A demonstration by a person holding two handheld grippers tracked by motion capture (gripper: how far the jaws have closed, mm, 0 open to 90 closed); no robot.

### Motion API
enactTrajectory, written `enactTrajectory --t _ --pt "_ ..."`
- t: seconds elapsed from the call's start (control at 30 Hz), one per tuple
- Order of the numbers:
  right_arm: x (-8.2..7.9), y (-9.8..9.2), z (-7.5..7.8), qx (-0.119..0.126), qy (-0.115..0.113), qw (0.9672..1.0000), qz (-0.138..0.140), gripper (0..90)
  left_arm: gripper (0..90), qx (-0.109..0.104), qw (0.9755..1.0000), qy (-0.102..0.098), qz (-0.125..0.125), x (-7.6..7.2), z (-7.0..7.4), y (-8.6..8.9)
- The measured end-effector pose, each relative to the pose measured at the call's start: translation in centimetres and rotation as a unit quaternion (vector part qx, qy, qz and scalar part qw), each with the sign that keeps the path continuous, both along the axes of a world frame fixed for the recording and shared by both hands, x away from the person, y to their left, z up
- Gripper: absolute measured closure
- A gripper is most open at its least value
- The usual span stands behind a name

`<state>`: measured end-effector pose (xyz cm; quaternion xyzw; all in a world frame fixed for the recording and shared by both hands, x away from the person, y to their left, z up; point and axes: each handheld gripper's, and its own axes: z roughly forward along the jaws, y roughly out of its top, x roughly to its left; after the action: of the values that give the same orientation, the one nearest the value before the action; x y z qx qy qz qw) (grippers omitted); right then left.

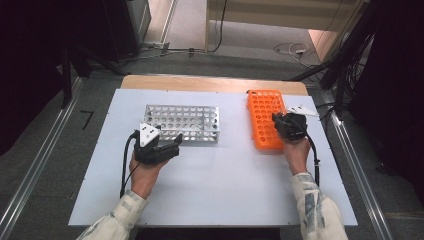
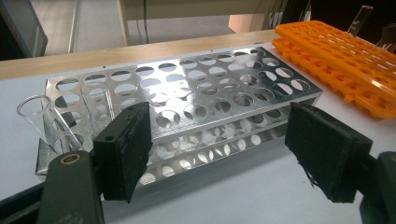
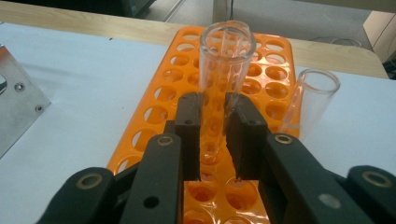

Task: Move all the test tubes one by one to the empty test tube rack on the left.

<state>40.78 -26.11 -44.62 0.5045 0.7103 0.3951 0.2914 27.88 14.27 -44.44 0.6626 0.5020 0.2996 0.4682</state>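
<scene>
A clear test tube (image 3: 227, 56) is clamped between the pads of the right gripper (image 3: 215, 140), which stands over the orange tube rack (image 3: 168, 98) at the right of the white table (image 1: 225, 190); the jaws are drawn in narrow, gripping the tube at about mid-length, with its open mouth rising above them and its lower end reaching into a hole of the rack. A second tube (image 3: 308, 102) is seen leaning at the rack's right edge, just beside the held one. The left gripper (image 2: 219, 154) is held wide and empty before the metal tube rack (image 2: 187, 93), in whose left end two more clear tubes (image 2: 44, 116) are seated, one of them tilted. The held tube is judged to be light, rigid and thin-walled, and, whether glass or clear plastic, likely to crack or slip if squeezed hard, its smooth round wall giving the flat pads little to bite on. It is best taken across its width near the middle or upper part, below the rim, so that it hangs upright and can be lifted straight out of its hole without being levered against the rack.
</scene>
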Motion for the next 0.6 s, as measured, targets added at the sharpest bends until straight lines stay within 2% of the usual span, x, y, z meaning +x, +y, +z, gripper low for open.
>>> enactTrajectory --t 0.37,0.6 --pt "-1.4 0.2 2.1 0.008 -0.017 0.9998 0.009 73.4 22.4 0.006 1.0 0.001 -0.003 -0.1 -0.1 -0.2" --pt "-2.6 0.4 3.1 0.015 -0.01 0.9993 0.033 73.4 22.3 0.007 1.0 0.001 -0.004 -0.2 -0.1 -0.3"
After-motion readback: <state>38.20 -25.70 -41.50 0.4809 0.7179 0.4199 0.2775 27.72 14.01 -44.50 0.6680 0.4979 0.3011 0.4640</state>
